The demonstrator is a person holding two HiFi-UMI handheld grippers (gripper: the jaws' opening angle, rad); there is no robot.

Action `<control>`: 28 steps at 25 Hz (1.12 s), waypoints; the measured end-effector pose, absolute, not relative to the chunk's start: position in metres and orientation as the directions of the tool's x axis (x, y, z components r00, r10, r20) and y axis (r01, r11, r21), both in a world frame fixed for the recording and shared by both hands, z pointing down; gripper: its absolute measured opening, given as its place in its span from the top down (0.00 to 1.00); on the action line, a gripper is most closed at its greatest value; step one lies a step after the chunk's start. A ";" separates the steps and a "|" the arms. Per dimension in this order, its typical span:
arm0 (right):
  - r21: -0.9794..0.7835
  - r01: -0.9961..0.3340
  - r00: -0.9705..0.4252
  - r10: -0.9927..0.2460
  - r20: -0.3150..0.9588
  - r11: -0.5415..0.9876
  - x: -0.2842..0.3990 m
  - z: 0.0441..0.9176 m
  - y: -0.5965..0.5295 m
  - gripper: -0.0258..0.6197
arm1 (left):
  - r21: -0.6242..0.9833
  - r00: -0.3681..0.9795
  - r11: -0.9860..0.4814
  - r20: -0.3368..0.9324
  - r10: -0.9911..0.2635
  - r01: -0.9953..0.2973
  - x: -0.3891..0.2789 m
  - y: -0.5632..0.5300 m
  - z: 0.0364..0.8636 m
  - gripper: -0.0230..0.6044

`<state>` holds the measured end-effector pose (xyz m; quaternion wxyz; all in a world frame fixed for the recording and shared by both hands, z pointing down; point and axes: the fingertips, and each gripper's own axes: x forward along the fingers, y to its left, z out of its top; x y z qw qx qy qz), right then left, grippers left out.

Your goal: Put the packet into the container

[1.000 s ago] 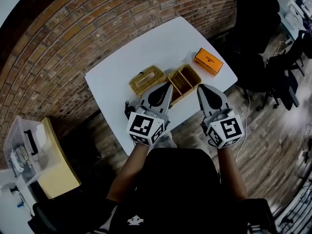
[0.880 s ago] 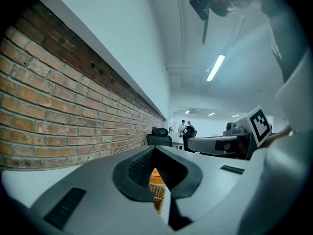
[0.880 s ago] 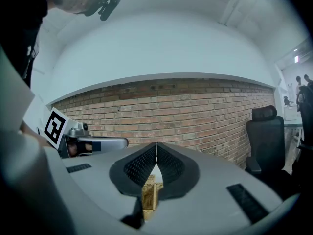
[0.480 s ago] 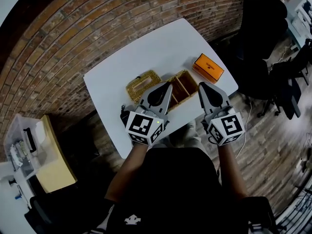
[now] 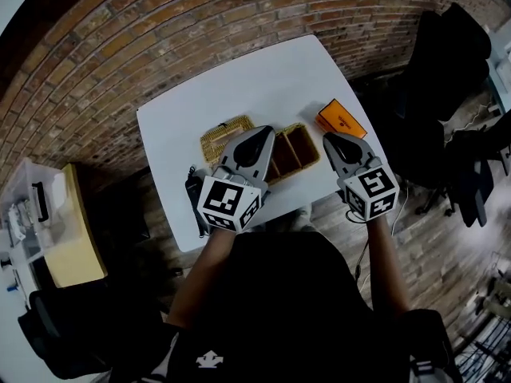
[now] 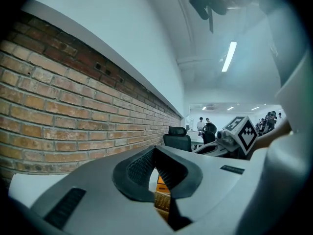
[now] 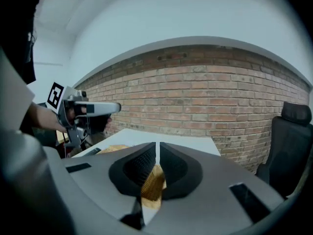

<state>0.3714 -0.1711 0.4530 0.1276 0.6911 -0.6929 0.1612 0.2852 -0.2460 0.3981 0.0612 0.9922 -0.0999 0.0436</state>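
Head view | orange packet (image 5: 341,119) lies flat just beside wicker container (image 5: 307,134) | left gripper (image 5: 263,132), right gripper (image 5: 329,140) clenched, empty, above container | packet likely light, boxy, stiff: pinch across its narrow sides.

An open-plan office: a brick wall (image 5: 120,46), a white table (image 5: 239,86), black office chairs (image 5: 447,62), wood flooring (image 5: 447,254), ceiling strip lights (image 6: 228,56) and people (image 6: 203,125) standing farther back.

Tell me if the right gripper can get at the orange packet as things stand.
Probably yes. The orange packet lies uncovered just ahead of the right gripper, with nothing between them; its shut jaws must open first.
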 end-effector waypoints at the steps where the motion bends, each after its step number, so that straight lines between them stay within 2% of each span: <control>1: -0.035 -0.999 -0.028 -0.902 0.431 0.015 0.375 0.459 -0.171 0.95 | 0.113 0.973 -0.969 0.101 -0.208 -0.219 0.285 -0.247 0.400 0.96; 3: -0.011 -0.998 -0.058 -0.867 0.494 0.061 0.383 0.473 -0.171 0.93 | 0.117 0.965 -0.961 0.107 -0.239 -0.251 0.282 -0.249 0.403 0.96; 5: -0.001 -0.994 -0.094 -0.826 0.555 0.113 0.389 0.489 -0.171 0.82 | 0.122 0.956 -0.951 0.113 -0.272 -0.285 0.278 -0.251 0.407 0.96; 8: 0.000 -0.987 -0.127 -0.771 0.623 0.163 0.404 0.516 -0.172 0.75 | 0.125 0.940 -0.935 0.123 -0.317 -0.331 0.271 -0.255 0.411 0.96; 19: 0.045 -0.983 -0.075 -0.612 0.787 0.178 0.472 0.582 -0.180 0.37 | 0.122 0.888 -0.881 0.124 -0.443 -0.457 0.257 -0.263 0.415 0.96; 22: 0.058 -0.979 -0.067 -0.575 0.815 0.196 0.489 0.602 -0.188 0.34 | 0.120 0.871 -0.864 0.129 -0.475 -0.489 0.252 -0.264 0.415 0.96; 25: 0.038 -0.982 -0.066 -0.529 0.846 0.185 0.504 0.625 -0.190 0.27 | 0.114 0.859 -0.853 0.132 -0.494 -0.508 0.250 -0.265 0.416 0.96; 28: 0.019 -0.983 -0.073 -0.488 0.870 0.180 0.507 0.642 -0.190 0.25 | 0.114 0.849 -0.843 0.135 -0.511 -0.525 0.246 -0.267 0.415 0.96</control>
